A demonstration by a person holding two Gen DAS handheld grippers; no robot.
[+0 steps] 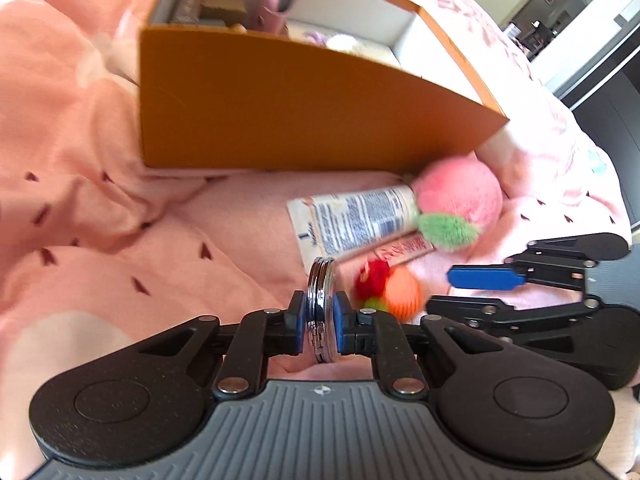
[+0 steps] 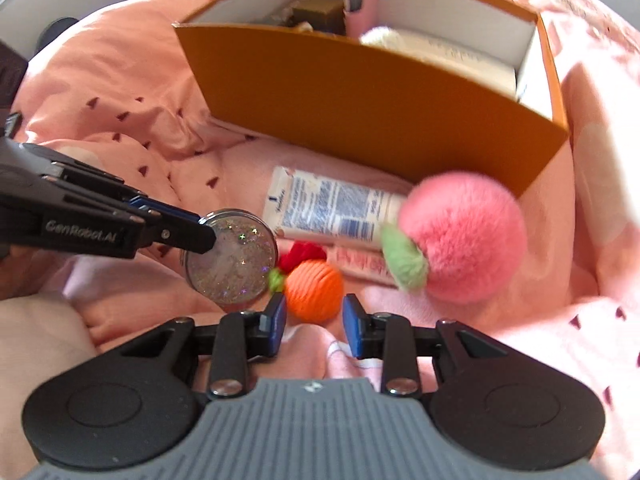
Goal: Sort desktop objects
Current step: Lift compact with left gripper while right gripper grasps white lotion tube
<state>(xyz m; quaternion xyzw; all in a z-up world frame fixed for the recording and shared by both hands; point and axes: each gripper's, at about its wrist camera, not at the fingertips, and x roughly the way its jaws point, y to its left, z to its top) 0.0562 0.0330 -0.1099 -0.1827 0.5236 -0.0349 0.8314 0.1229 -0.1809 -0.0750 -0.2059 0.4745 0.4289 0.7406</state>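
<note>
Glitter compact (image 1: 320, 308) clamped edge-on in left gripper (image 1: 319, 322).

**Two hand-held grippers: matching build**

Left gripper (image 1: 320, 322): matte black arms on two round black hubs, each with a shallow circular recess. Silver rivets at the link joints. Blue pads (image 1: 343, 322) face the inner sides of the black fingers. Grey ribbed base plate with a small round emblem at its top edge.

Right gripper (image 2: 314, 322): same black linkage, silver rivets, blue pads (image 2: 352, 330), grey ribbed plate. The left gripper's side, seen from the right wrist, carries white lettering "GenRobot.AI".
</note>
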